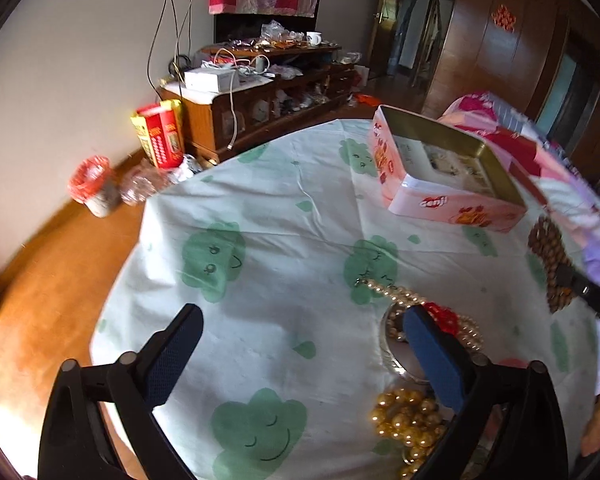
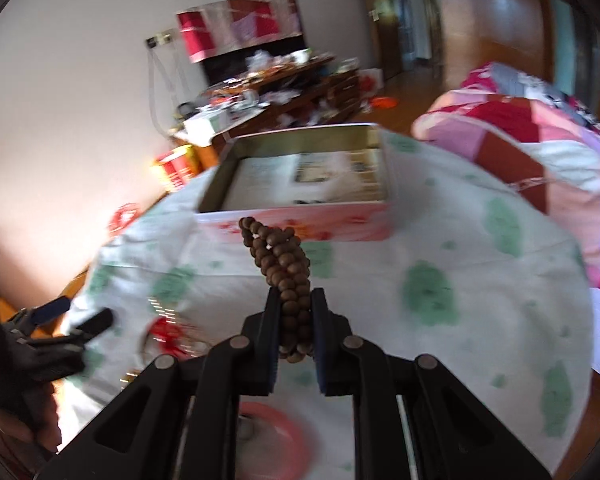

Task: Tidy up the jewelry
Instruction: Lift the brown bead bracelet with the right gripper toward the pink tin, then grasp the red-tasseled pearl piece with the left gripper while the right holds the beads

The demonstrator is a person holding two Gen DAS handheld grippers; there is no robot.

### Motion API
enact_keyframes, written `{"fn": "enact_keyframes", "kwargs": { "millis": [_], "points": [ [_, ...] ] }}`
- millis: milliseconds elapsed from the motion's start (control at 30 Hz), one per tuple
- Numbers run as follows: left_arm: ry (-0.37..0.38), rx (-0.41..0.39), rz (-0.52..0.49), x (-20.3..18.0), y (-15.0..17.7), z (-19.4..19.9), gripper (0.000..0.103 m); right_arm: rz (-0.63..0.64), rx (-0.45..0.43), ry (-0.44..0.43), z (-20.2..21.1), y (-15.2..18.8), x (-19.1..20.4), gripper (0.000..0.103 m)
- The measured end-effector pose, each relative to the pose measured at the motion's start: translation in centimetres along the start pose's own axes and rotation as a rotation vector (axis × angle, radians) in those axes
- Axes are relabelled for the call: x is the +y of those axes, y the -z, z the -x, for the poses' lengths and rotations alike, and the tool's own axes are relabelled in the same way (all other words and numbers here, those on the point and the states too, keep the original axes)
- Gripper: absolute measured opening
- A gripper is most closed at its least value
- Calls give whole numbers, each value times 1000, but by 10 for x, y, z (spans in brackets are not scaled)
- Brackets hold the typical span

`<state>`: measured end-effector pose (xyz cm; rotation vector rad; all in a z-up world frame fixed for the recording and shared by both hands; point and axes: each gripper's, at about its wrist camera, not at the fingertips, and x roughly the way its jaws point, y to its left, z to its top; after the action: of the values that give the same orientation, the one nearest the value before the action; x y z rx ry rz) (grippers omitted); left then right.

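Two black plastic hand-held grippers with dark blue pads

The left gripper (image 1: 302, 354) and right gripper (image 2: 296, 334) share angular black linkage arms, round silver pivot pins, and textured blue-faced fingers (image 1: 171, 360).

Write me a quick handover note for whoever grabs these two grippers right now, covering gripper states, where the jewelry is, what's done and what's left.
Right gripper: shut on the brown wooden bead strand, lifted off the table and pointing toward the open pink tin.
Left gripper: open, empty, above the jewelry pile.
On the cloud-print tablecloth: pearl necklace, red piece, gold bead strand, a silver bangle among them.
Done: wooden beads picked up.
Left: probably drop them in the tin, then move the rest. No jewelry can be made out in the tin yet.
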<state>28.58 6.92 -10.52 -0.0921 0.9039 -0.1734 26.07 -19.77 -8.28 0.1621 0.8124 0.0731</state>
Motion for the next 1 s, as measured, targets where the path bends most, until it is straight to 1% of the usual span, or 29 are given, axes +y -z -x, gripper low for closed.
{"fn": "enact_keyframes", "kwargs": {
  "millis": [33, 100, 133, 200, 267, 333, 433, 500, 567, 600, 633, 700, 767, 833, 867, 900, 933, 967, 1000],
  "points": [
    [22, 6, 11, -1, -1, -1, 82, -15, 1, 5, 1, 3, -6, 17],
    [71, 32, 20, -5, -7, -10, 73, -35, 5, 13, 1, 8, -14, 17],
    [80, 47, 13, -10, -10, -14, 71, -43, 8, 15, 0, 10, -17, 17],
    [96, 61, -9, -22, -14, -18, 71, -52, 16, 9, -2, 12, -19, 17],
    [131, 66, -25, -33, -12, -15, 71, -55, 19, 4, -2, 13, -20, 17],
    [171, 80, -64, -47, -5, -14, 71, -49, 8, 2, 1, 14, -21, 17],
    [177, 97, -162, -73, 3, -18, 71, -35, 0, -4, 2, 17, -23, 17],
    [172, 110, -192, -84, 5, -22, 71, -37, 6, -9, 1, 19, -25, 17],
    [188, 114, -202, -94, 5, -24, 71, -46, 15, -18, -1, 21, -28, 17],
    [187, 112, -206, -97, 5, -24, 68, -50, 18, -18, -2, 22, -29, 17],
    [176, 113, -215, -99, 5, -26, 55, -54, 21, -19, -2, 23, -30, 17],
    [160, 156, -233, -101, 5, -36, 43, -66, 24, -24, -1, 25, -33, 17],
    [189, 170, -213, -97, 7, -38, 41, -76, 21, -23, 1, 26, -36, 17],
    [202, 163, -192, -91, 9, -37, 36, -85, 14, -21, 3, 26, -40, 17],
    [222, 153, -179, -87, 9, -32, 34, -88, 12, -21, 4, 25, -41, 17],
    [238, 140, -173, -85, 9, -28, 28, -92, 11, -21, 5, 25, -42, 17],
    [259, 118, -167, -82, 9, -21, 16, -96, 10, -22, 5, 25, -43, 17],
    [287, 98, -162, -79, 8, -15, 8, -99, 9, -24, 6, 25, -44, 17],
    [308, 82, -154, -75, 7, -8, 4, -100, 7, -26, 6, 25, -44, 17]
  ]
}}
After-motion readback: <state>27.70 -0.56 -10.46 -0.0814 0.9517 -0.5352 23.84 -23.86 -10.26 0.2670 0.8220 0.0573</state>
